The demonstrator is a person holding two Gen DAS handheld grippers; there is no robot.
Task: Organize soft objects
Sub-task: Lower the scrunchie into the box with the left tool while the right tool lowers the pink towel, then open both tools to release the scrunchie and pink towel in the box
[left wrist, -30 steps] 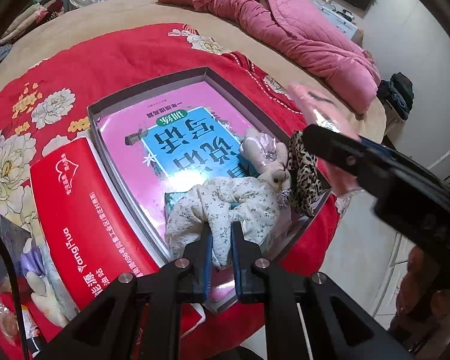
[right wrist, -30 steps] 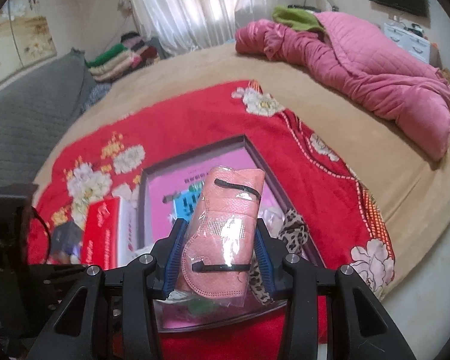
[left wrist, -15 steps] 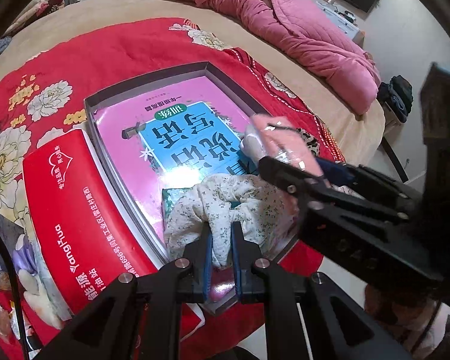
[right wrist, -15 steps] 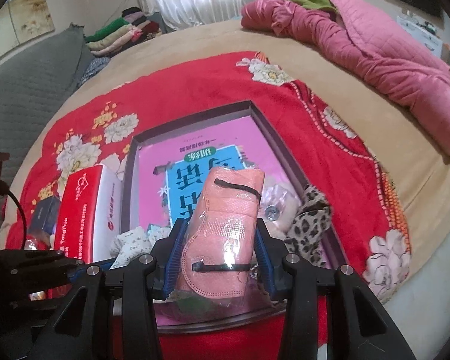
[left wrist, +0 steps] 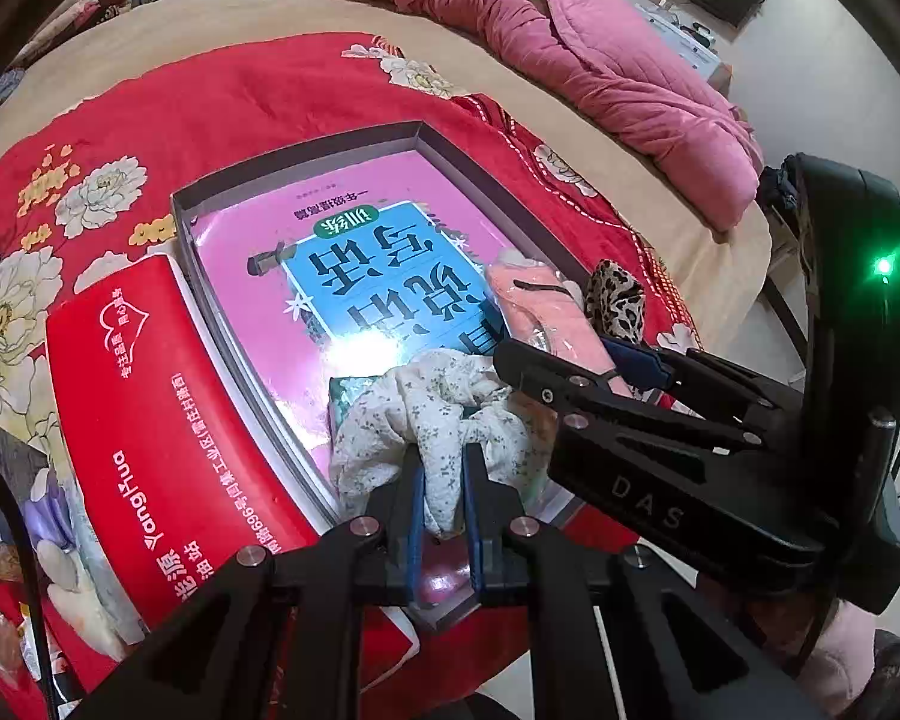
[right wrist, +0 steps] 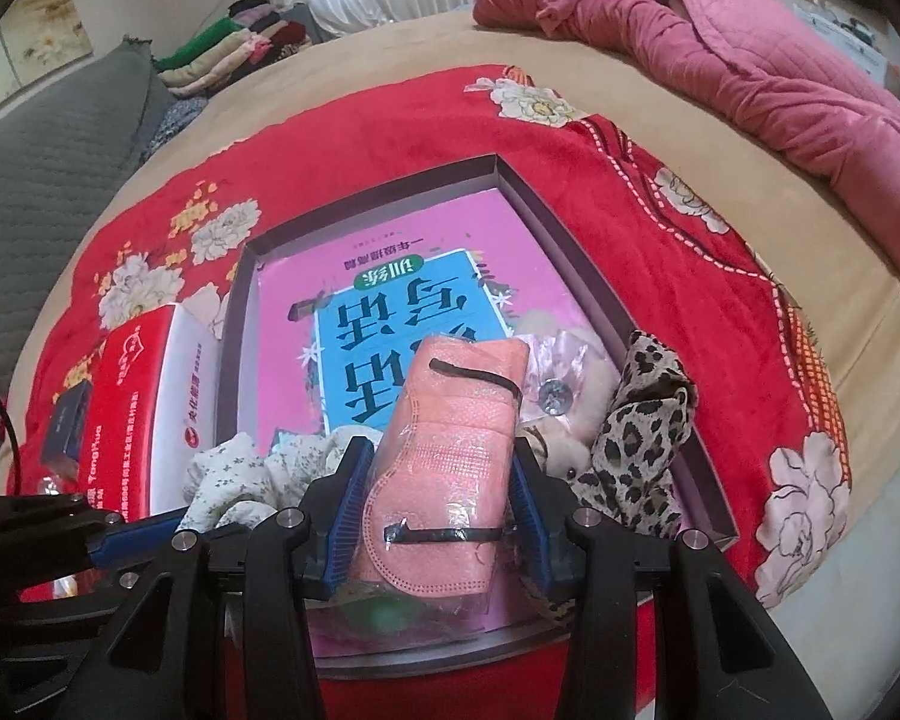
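The right gripper [right wrist: 441,474] squeezes a pink mask pack [right wrist: 450,456] over the near end of the box [right wrist: 594,276]. It looks light, soft and slippery in its plastic wrap — best held by its long sides. It points away, toward the box's far end. The left gripper [left wrist: 444,495] pinches the flowery cloth [left wrist: 426,414] just beside it.

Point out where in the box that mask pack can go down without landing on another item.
Free: the far half of the book cover, bordered by the tray's far wall and its side walls. Crowded: the near end, holding the floral scrunchie, the plush toy and the leopard scrunchie, where the mask pack hangs now.
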